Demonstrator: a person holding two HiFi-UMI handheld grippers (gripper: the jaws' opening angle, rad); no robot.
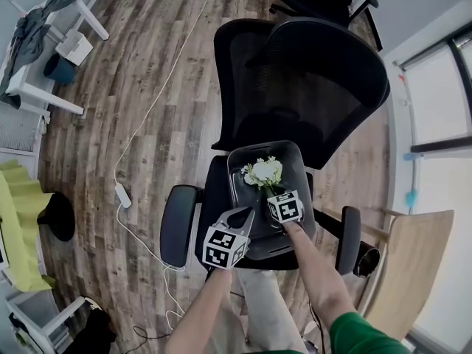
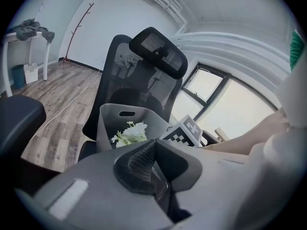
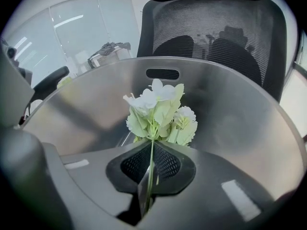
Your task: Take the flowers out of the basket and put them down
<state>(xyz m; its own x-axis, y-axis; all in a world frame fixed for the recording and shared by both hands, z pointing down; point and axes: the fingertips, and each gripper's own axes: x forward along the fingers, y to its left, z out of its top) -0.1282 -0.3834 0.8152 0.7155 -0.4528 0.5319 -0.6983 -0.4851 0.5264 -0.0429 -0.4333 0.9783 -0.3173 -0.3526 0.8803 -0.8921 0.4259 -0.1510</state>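
A small bunch of white flowers (image 1: pixel 264 172) with pale green leaves stands out of a grey plastic basket (image 1: pixel 240 157) on the seat of a black office chair. My right gripper (image 1: pixel 274 193) reaches into the basket from the near side and is shut on the thin green stem; in the right gripper view the stem runs down between the pads (image 3: pixel 165 164) and the flowers (image 3: pixel 158 111) rise just above the right gripper (image 3: pixel 149 169), with the basket wall (image 3: pixel 230 104) behind. My left gripper (image 1: pixel 245 214) sits at the basket's near left edge, jaws together. The left gripper view shows the left gripper (image 2: pixel 146 157), the basket (image 2: pixel 110 116) and the flowers (image 2: pixel 129 133) beyond.
The mesh chair back (image 1: pixel 295 72) rises behind the basket, with armrests at the left (image 1: pixel 177 223) and right (image 1: pixel 348 238). A white cable (image 1: pixel 147 116) trails over the wooden floor. A wooden table (image 1: pixel 413 271) stands at the right, a white table (image 1: pixel 33 57) with cloth at far left.
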